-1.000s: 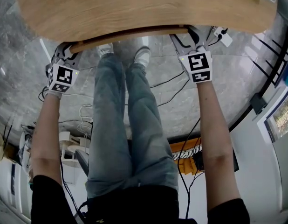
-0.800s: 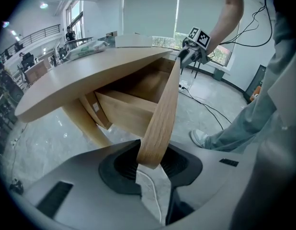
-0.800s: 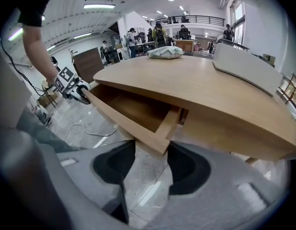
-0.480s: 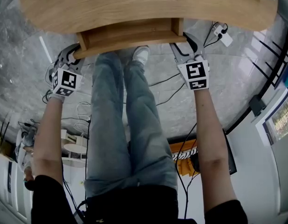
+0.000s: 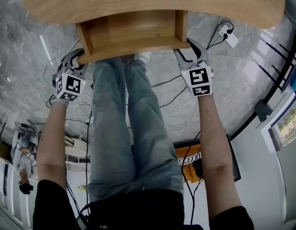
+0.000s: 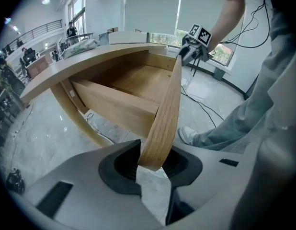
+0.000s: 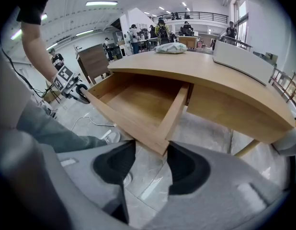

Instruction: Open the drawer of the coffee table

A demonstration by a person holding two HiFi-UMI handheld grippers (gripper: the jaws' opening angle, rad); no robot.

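The wooden coffee table (image 5: 138, 1) fills the top of the head view, and its drawer (image 5: 133, 30) stands pulled out, empty inside. My left gripper (image 5: 75, 57) sits at the left end of the drawer front. In the left gripper view its jaws (image 6: 155, 164) are shut on the end of the drawer front (image 6: 169, 109). My right gripper (image 5: 188, 49) sits at the drawer's right corner. In the right gripper view that corner (image 7: 160, 147) is wedged between the wide-set jaws (image 7: 157, 159). Each gripper shows in the other's view, the right gripper (image 6: 188, 51) and the left gripper (image 7: 81, 94).
The person's jeans-clad legs (image 5: 133, 128) and a shoe (image 5: 142, 57) are just below the drawer. Cables and a white power strip (image 5: 229, 36) lie on the marble floor. A long white box (image 7: 244, 56) and a bag (image 7: 171, 48) rest on the tabletop.
The drawer has slid out from under the tabletop toward the person. Both grippers came back with it, still at its two front corners.
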